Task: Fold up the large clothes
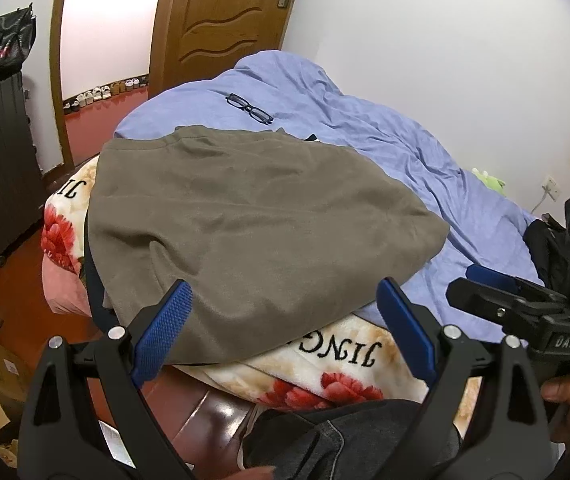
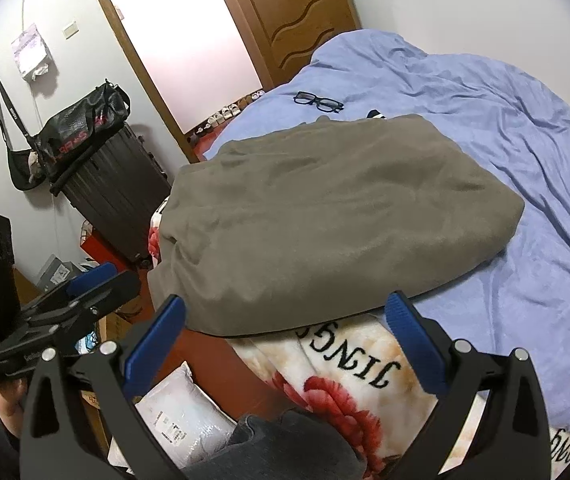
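- On the bed, a brown garment [image 1: 245, 216] lies as a broad, roughly folded slab; it rests partly on the blue sheet [image 1: 425, 148] and partly on the floral blanket [image 1: 345, 364] at the near edge; its long axis runs from the near edge away toward the door [image 1: 225, 12].
- Left gripper [image 1: 285, 328] hangs just short of the garment's near hem; its blue pads are spread wide and hold nothing; the cloth sits directly ahead between the two fingers.
- Right gripper [image 2: 285, 336] is likewise spread apart and empty; it too faces the near hem, with the garment's bulk ahead and slightly rightward in its view.
- Both tools sit side by side and about equally near; the left one appears closer to the corner that overhangs the blanket toward the suitcase [image 2: 113, 184] side; the right one to the corner on the sheet.
- Judgement: the next fold would likely need both near corners pinched and carried away along the long axis.
- Glasses [image 1: 249, 109] lie on the sheet just beyond the far edge; a fold thrown that way could land on them.
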`<state>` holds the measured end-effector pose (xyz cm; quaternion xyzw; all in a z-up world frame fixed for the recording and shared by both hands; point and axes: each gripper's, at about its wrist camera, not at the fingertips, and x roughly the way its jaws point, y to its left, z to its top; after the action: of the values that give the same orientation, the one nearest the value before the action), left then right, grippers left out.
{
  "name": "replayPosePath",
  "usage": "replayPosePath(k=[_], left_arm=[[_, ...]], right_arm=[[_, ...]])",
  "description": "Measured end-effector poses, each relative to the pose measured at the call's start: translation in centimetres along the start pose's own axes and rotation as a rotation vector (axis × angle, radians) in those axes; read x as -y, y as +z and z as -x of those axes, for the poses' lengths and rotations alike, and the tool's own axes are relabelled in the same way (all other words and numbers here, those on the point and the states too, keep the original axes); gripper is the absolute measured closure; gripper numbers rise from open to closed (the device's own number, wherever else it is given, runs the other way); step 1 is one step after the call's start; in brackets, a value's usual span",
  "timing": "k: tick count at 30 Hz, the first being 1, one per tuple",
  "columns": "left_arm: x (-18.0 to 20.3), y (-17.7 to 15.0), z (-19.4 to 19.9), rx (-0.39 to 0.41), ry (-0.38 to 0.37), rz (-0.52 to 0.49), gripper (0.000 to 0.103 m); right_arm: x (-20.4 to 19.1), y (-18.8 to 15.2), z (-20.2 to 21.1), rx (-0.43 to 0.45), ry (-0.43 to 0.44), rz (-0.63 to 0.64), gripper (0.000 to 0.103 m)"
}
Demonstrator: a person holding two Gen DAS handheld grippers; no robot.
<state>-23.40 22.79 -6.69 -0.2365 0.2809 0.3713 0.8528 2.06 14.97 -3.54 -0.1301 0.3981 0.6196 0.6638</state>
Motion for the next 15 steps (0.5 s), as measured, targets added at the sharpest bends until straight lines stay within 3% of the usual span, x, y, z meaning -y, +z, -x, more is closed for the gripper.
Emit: replayPosePath(k=[15], left_arm=[[-0.20,0.08,-0.09,0.003,0.001,-0.003,0.012]], right_arm=[[-0.15,0.13,-0.13,0.000,0.004,0.003,0.005]])
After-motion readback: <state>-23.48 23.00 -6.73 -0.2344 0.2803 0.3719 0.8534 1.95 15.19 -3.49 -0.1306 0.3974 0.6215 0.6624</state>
